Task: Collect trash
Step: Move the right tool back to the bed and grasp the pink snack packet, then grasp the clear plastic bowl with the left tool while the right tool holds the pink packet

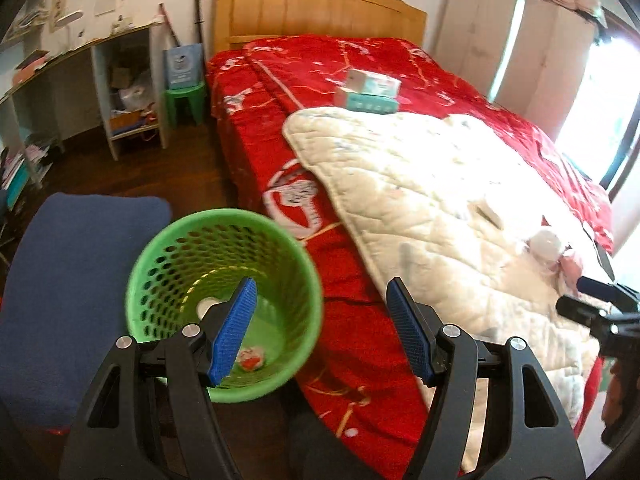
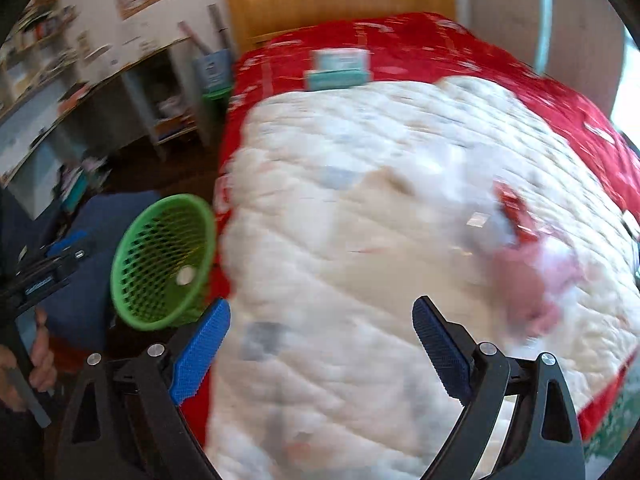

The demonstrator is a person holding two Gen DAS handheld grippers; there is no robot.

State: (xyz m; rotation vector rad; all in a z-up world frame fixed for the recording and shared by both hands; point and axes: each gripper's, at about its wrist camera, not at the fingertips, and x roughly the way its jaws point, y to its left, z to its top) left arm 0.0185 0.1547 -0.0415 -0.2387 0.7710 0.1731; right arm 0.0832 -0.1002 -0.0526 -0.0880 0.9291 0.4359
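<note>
A green mesh basket (image 1: 224,300) stands beside the bed, with a crumpled red-and-white wrapper (image 1: 250,360) and a white round piece (image 1: 208,306) in its bottom. My left gripper (image 1: 322,286) hangs open above the basket's right rim, one blue pad over its inside, gripping nothing. My right gripper (image 2: 320,304) is wide open over the white quilt (image 2: 360,200) with nothing between its fingers. To its right on the quilt lie a pink-and-white crumpled wad (image 2: 528,280) and a red wrapper (image 2: 516,208). The basket (image 2: 164,260) shows at the left of the right wrist view.
The red bedspread (image 1: 360,340) covers a bed with a wooden headboard (image 1: 316,8). Teal and white boxes (image 1: 368,92) sit near the pillow end. A blue cushioned seat (image 1: 72,280) is left of the basket. Shelves (image 1: 128,92) and a green stool (image 1: 186,100) line the far wall.
</note>
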